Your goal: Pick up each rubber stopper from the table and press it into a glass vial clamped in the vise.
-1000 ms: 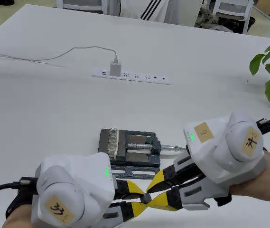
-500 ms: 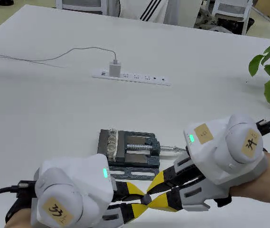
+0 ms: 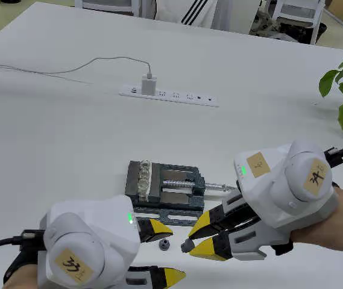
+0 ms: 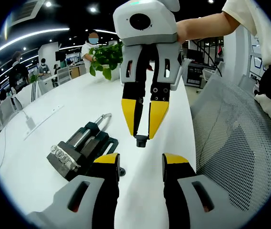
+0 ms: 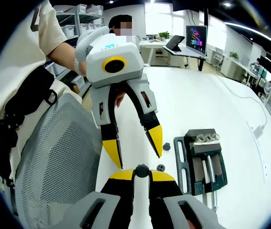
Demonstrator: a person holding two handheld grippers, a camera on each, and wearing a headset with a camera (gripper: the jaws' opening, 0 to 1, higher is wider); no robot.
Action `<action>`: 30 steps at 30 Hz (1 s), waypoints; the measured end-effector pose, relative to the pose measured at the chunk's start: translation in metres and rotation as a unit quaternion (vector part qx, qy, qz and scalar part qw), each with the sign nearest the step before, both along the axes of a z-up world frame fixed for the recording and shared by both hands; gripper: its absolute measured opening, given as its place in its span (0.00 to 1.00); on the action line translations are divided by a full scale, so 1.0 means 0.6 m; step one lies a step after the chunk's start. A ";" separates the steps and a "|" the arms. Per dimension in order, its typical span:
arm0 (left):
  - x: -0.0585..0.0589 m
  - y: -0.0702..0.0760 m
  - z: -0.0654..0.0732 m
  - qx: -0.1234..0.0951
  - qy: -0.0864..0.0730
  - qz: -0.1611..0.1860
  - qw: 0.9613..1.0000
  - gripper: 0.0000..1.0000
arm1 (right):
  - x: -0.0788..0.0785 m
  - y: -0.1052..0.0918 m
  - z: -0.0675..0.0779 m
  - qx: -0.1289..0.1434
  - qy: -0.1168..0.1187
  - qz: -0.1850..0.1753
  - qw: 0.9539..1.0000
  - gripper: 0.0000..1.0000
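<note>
Surface: white workbench (image 3: 56,138) in an open office. A power strip (image 3: 170,95) lies on the far side, well apart from the work.
Vise: the vise (image 3: 174,194) sits flat near the table's near edge, just beyond both grippers. It is closed on a row of glass vials (image 3: 143,177) with their mouths up, presumably so they stay steady under a downward press.
Right gripper: the right gripper (image 3: 190,239) is clenched on the held stopper (image 3: 185,245), pinched at the very tips. It is low over the table and just short of the vise base.
Left gripper: the left gripper (image 3: 167,253) is released, jaws spread wide and carrying nothing. It faces the right gripper almost tip to tip.
Loose stopper: the loose stopper (image 3: 164,244) rests on the table near the left gripper's tips, beside the vise base.
Vial mouths: too small to tell whether any is already plugged.
Step in hand (judgement): one stopper is secured and should next be carried over a vial and pressed in.
Risk (judgement): the tip-only pinch on a small round part may let it twist, and an off-axis press could skid off the glass rim.
</note>
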State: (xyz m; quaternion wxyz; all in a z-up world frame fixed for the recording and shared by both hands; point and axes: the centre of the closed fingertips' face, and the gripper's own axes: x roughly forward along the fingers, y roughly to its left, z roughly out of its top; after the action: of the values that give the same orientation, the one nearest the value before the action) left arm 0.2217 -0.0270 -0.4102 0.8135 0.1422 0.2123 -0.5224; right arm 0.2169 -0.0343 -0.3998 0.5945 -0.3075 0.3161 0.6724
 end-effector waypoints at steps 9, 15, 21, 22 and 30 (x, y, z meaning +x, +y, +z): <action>0.019 0.038 -0.011 0.002 -0.003 0.060 0.998 0.65 | 0.005 -0.001 -0.005 -0.006 -0.001 0.002 1.000 0.06; 0.035 0.070 -0.015 -0.007 0.002 0.111 0.994 0.88 | 0.009 0.001 -0.006 -0.007 -0.004 0.005 1.000 0.06; 0.039 0.095 -0.017 -0.008 0.005 0.136 0.991 0.90 | 0.013 -0.001 -0.007 -0.014 -0.006 0.010 1.000 0.06; 0.039 0.100 -0.017 -0.007 0.006 0.140 0.990 0.90 | 0.015 -0.001 -0.007 -0.016 -0.008 0.011 1.000 0.06; 0.042 0.123 -0.016 -0.006 0.002 0.160 0.987 0.89 | 0.033 -0.001 0.000 -0.033 -0.016 0.027 0.999 0.06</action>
State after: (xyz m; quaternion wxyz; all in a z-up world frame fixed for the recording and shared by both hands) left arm 0.2467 0.0467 -0.4200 0.8872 0.1004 0.2305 -0.3868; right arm 0.2366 -0.0348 -0.3996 0.5711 -0.3461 0.3198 0.6722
